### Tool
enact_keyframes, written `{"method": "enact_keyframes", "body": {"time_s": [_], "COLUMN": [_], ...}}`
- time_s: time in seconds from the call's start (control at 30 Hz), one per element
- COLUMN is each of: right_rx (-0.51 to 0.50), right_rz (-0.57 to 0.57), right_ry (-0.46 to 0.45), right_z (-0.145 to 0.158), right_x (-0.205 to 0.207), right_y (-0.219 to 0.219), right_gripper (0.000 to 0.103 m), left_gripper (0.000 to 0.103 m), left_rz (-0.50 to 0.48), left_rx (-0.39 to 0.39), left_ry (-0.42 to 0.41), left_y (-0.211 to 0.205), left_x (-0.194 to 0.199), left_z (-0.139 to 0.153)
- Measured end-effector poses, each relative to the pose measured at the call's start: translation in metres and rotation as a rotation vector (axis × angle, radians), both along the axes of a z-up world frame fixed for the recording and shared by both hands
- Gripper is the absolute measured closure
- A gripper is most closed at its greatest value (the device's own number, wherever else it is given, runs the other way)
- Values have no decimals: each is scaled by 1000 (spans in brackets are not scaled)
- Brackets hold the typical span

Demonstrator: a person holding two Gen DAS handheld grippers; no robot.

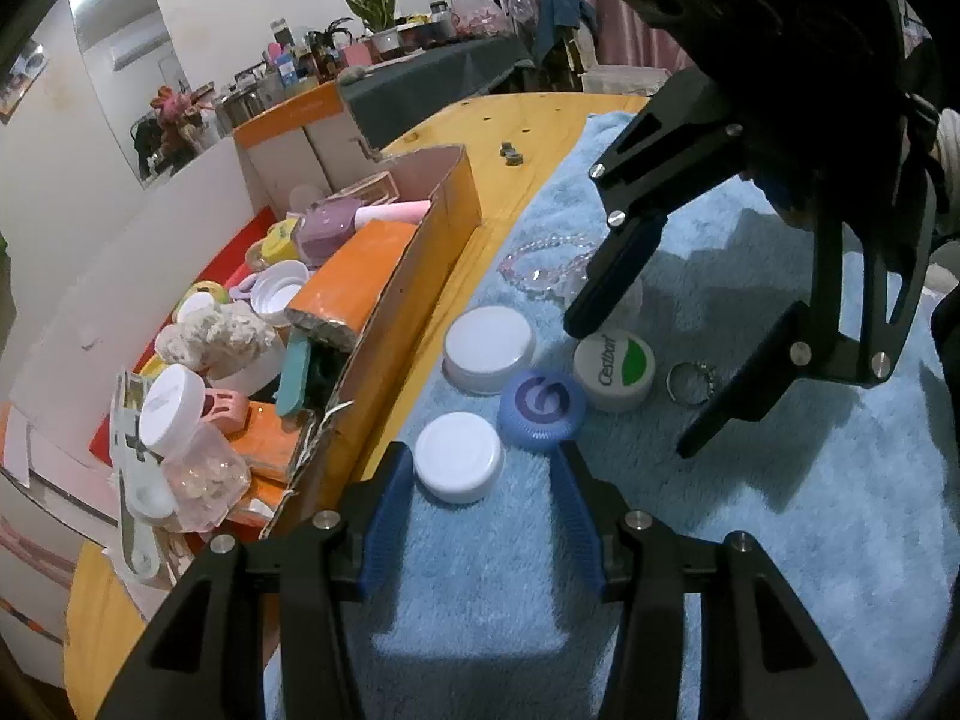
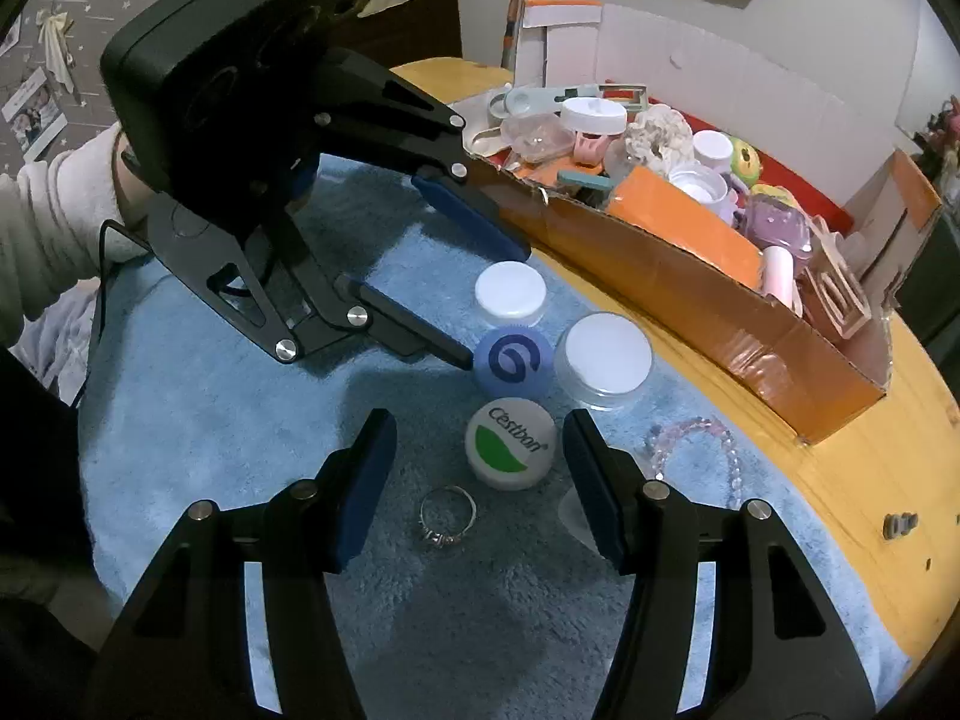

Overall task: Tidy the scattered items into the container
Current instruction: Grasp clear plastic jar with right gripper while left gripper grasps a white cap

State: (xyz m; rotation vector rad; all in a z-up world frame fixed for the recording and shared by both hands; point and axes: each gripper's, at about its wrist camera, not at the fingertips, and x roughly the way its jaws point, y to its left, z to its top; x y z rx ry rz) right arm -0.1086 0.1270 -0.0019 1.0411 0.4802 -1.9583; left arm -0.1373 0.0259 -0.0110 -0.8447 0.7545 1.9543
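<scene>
1. Caps, four, on blue towel point(image 2: 210, 396): small white cap point(image 1: 459, 456), large white cap point(image 1: 489, 348), blue cap point(image 1: 542, 401), Cestbon cap point(image 2: 510, 447).
2. Ring point(image 2: 447, 519), one; bead bracelet point(image 2: 699, 450), one.
3. Cardboard box point(image 2: 690, 294), one, full, on surface point(image 2: 870, 480) beside towel.
4. Left hand-held gripper point(image 1: 483, 465), right hand-held gripper point(image 2: 480, 450): both spread, empty.

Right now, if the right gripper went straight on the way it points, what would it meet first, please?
Most likely the white cap with the green logo, which lies just ahead between the open right gripper fingers. The silver ring lies nearer, under the gap, so depth leaves some doubt.
</scene>
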Motion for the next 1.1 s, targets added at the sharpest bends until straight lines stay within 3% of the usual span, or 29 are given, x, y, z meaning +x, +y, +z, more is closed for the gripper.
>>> {"method": "enact_keyframes", "body": {"time_s": [0.33,0.97,1.1], "right_rx": [-36,-39,-40], "right_rz": [-3,-13,-10], "right_ry": [-41,-51,-55], "right_z": [0,0,0], "right_x": [-4,-6,-9], "right_y": [3,0,-4], "right_gripper": [47,47,46], "left_gripper": [71,63,62], "left_rz": [26,37,48], "left_rx": [63,-24,-20], "left_ry": [-80,20,11], "left_y": [-12,0,0], "left_x": [-7,-1,-4], "left_z": [4,1,-1]}}
